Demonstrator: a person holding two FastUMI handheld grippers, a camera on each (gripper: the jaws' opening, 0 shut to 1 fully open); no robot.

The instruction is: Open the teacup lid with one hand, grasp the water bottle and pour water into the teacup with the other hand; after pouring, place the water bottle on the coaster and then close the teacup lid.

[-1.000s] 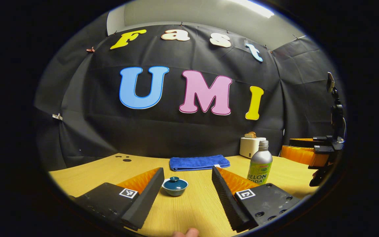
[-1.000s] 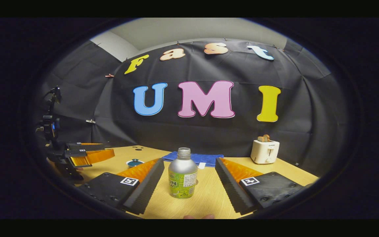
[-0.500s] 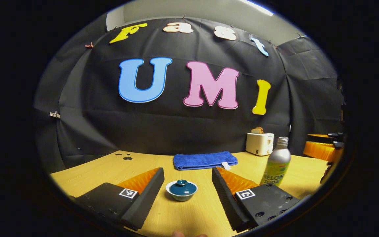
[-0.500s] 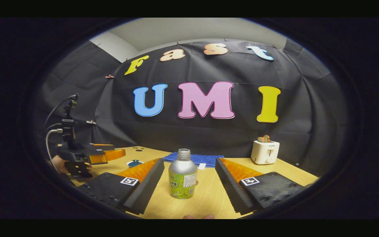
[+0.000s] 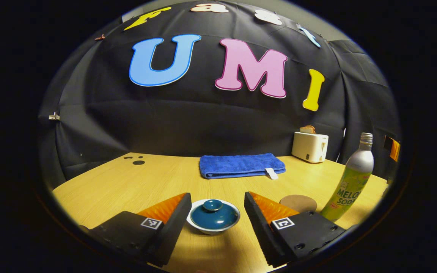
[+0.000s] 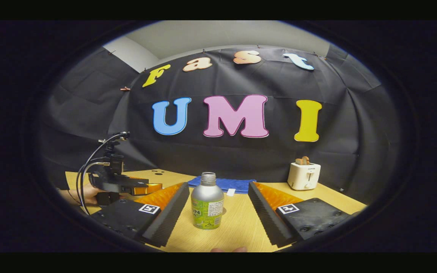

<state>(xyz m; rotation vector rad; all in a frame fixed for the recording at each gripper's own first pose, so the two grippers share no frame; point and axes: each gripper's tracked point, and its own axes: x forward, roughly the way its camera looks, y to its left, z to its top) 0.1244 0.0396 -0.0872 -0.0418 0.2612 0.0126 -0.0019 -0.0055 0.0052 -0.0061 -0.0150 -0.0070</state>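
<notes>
Closer now, left gripper [image 5: 215, 218] jaws gape around blue-lidded teacup [image 5: 213, 216]; right gripper [image 6: 218, 210] agape.

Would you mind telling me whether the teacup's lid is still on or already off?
On: the lid sits flat across the teacup, knob up, between the left gripper's open fingers.

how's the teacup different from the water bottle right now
The teacup is low, wide and bowl-shaped; the water bottle is tall and narrow with a neck. The teacup carries its dark teal lid, while the water bottle's threaded mouth has no cap. The teacup sits between the left gripper's open fingers, the water bottle between the right gripper's, neither one touched. Both stand upright on the wooden table.
</notes>
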